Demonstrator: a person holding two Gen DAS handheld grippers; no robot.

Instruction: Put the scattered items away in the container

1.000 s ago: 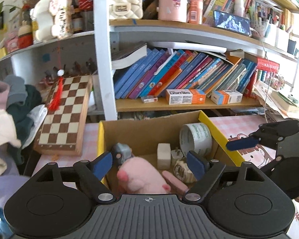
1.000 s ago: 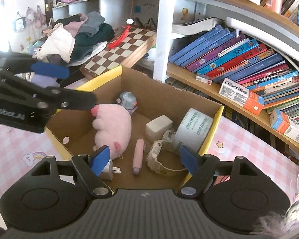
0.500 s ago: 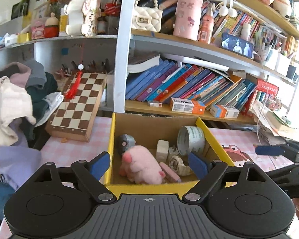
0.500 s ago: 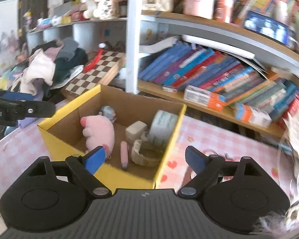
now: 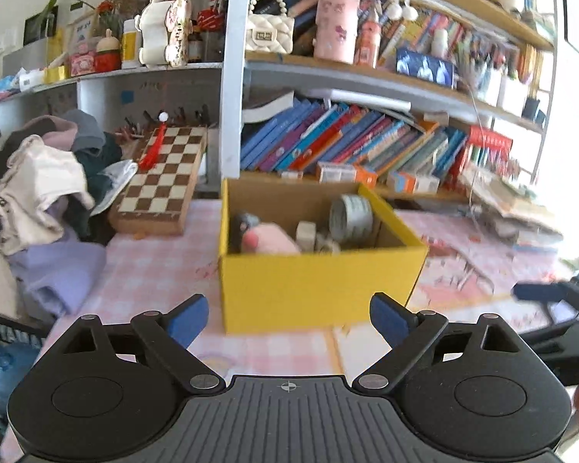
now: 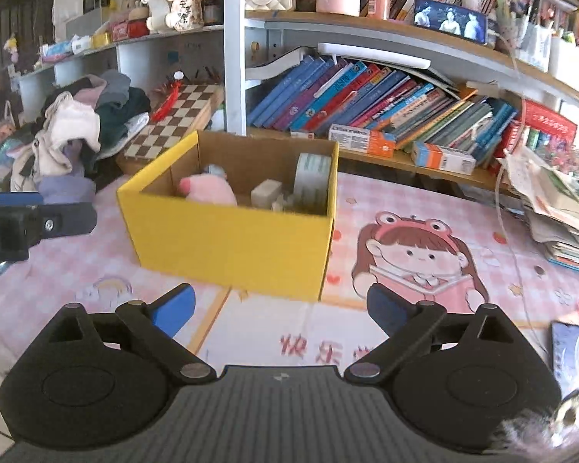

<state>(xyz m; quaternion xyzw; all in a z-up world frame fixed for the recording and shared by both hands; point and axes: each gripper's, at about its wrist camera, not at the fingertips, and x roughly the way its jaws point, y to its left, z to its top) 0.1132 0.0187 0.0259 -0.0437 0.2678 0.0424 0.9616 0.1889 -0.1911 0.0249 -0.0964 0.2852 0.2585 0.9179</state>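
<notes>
A yellow cardboard box (image 5: 312, 285) (image 6: 231, 247) stands on the pink checked tablecloth. Inside it lie a pink plush toy (image 5: 268, 240) (image 6: 208, 191), a roll of tape (image 5: 351, 214) (image 6: 312, 181), a white block (image 5: 306, 229) (image 6: 265, 192) and a small grey toy (image 5: 241, 225). My left gripper (image 5: 288, 318) is open and empty, in front of the box and apart from it. My right gripper (image 6: 279, 305) is open and empty, also in front of the box. Each gripper shows at the edge of the other's view.
A chessboard (image 5: 162, 177) leans behind the box at the left. A pile of clothes (image 5: 38, 193) lies at far left. Bookshelves (image 6: 366, 104) stand behind. Stacked papers (image 6: 559, 208) lie at right. A phone (image 6: 567, 351) lies on the cloth at near right.
Both grippers have drawn back and away from the box; earlier they hung over its inside, now its yellow front wall is in full view. Both stayed open and empty.
</notes>
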